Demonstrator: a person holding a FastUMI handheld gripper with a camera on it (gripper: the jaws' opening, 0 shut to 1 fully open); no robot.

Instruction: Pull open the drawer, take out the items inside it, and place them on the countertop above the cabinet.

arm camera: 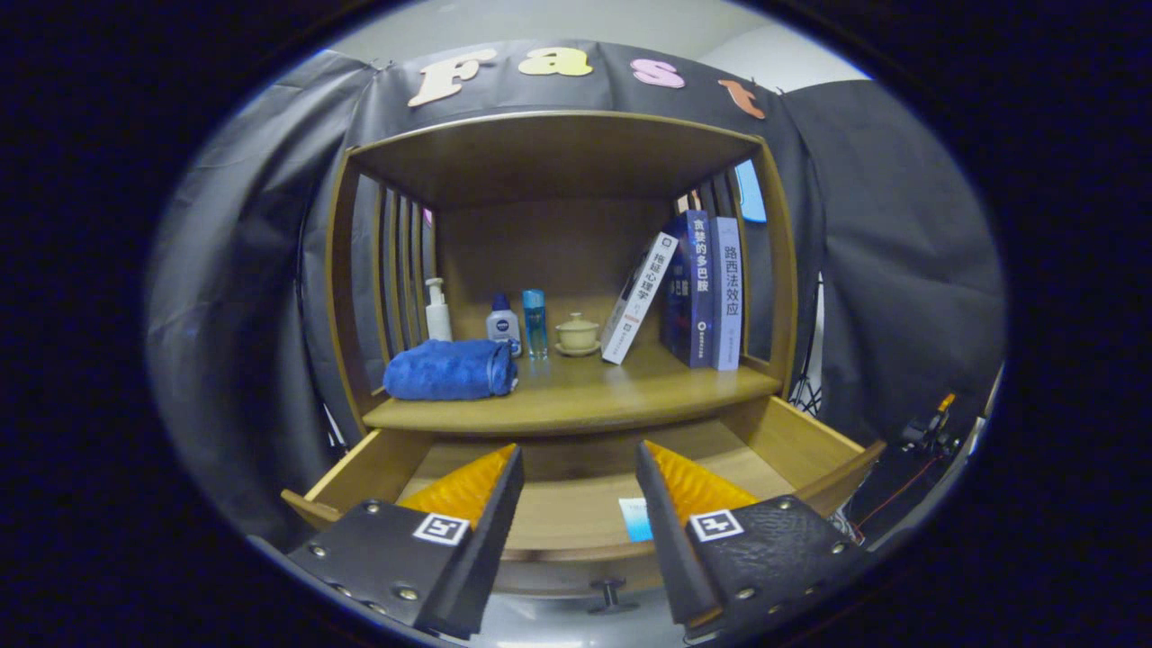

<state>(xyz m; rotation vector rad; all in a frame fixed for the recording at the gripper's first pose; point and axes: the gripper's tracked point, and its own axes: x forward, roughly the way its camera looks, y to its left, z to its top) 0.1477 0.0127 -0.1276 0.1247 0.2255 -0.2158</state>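
With its two fingers spread well apart and nothing between them, the hand-held gripper (576, 504) hangs over the pulled-out drawer (792, 441), whose knob (609, 594) shows at 6 o'clock below the front panel. Inside the drawer, just beside the right finger, lies a small pale blue item (635, 519), partly hidden by that finger, so I cannot tell what it is. Above the drawer, at 12 o'clock from the fingers, sits the table (585, 396) of the wooden cabinet. On it, at 10 o'clock, a rolled blue towel (448, 370) lies on its side; behind it stand a white pump bottle (438, 310), a small white bottle with a blue cap (503, 324) and a slim blue bottle (535, 322). Near the middle is a lidded cup on a saucer (577, 335). At 1 o'clock a white book (638, 298) leans against two upright books (706, 288).
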